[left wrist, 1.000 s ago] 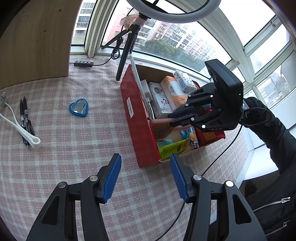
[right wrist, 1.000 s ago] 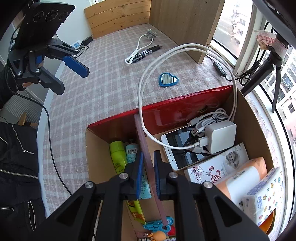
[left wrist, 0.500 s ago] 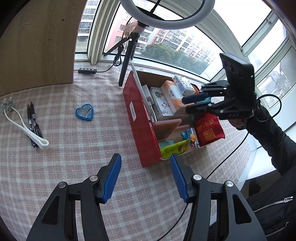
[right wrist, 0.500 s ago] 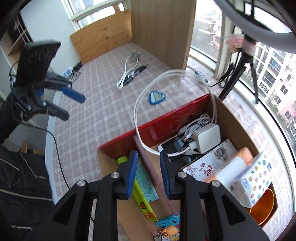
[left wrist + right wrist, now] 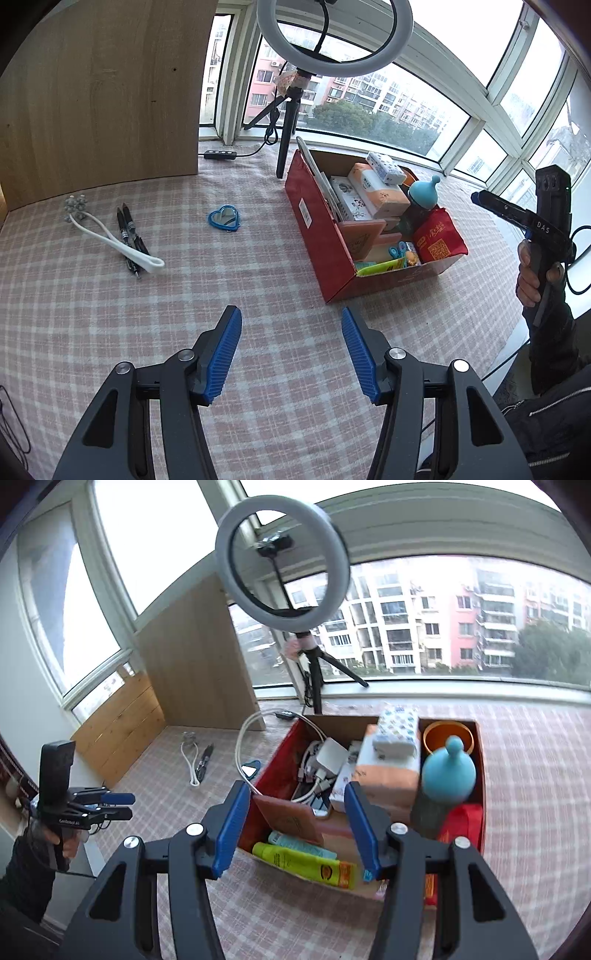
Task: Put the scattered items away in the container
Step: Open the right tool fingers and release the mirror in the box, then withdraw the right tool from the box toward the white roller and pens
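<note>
The red cardboard box (image 5: 317, 236) stands on the checked cloth, filled with tissue packs, a charger, a brown notebook (image 5: 291, 818), a blue-capped bottle (image 5: 423, 195) and snacks. On the cloth to its left lie a blue heart mirror (image 5: 224, 218), two black pens (image 5: 130, 236) and a white massager (image 5: 110, 240). My left gripper (image 5: 291, 350) is open and empty above the cloth in front of the box. My right gripper (image 5: 295, 827) is open and empty, raised near the box's end; it also shows in the left wrist view (image 5: 517, 214).
A ring light on a black tripod (image 5: 288, 144) stands behind the box by the window. A wooden panel (image 5: 99, 92) rises at the back left. A black cable remote (image 5: 220, 155) lies near the tripod. The table edge runs along the right side.
My right gripper let go of the brown notebook in the box, opened wide and pulled up and back. My left gripper drew back a little and stayed open.
</note>
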### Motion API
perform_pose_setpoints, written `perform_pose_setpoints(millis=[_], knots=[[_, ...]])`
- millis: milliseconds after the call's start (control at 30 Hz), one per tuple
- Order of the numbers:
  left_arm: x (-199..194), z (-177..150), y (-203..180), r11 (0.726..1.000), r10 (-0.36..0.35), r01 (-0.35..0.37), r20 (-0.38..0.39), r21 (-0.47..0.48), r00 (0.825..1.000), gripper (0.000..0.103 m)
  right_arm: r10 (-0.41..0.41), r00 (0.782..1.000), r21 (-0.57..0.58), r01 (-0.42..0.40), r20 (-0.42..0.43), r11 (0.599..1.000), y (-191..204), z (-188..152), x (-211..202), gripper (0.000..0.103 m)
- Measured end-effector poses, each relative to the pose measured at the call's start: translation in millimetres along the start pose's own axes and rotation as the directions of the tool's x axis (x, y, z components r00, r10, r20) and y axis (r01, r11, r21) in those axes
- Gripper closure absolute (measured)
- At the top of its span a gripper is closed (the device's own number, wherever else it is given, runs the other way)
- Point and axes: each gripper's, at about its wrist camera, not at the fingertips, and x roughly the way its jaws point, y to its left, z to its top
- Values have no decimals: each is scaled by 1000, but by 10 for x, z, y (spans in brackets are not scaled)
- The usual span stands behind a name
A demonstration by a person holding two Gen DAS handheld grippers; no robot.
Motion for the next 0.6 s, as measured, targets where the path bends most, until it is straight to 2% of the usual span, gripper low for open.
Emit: perform_pose_setpoints(millis=[67, 167, 233, 300, 400, 600], knots=[[-67, -55, 12, 1000, 8, -8, 3, 0, 1000, 49, 6, 999, 22, -5, -52, 1000, -63, -53, 52, 72], [-167, -115, 22, 1000, 24, -24, 16, -9, 1000, 49, -36, 998, 17, 37, -57, 999, -31, -88, -1, 72], [-247, -141, 33, 999, 33, -32, 34, -17, 999, 49, -41, 999, 25, 41, -19, 999, 31, -141, -112, 72], [-320, -155, 62, 999, 40, -39, 48, -27, 998, 47, -78, 997, 37, 77, 23, 996, 80, -212, -200, 69], [-406, -165, 116, 998, 54, -52, 62, -43, 997, 47, -121, 992, 69, 118, 43, 991, 74, -310, -212, 69], [-490, -191, 168, 995, 87, -82, 85, -61, 993, 47, -98, 995, 134, 94, 26, 987, -85, -331, -254, 69]])
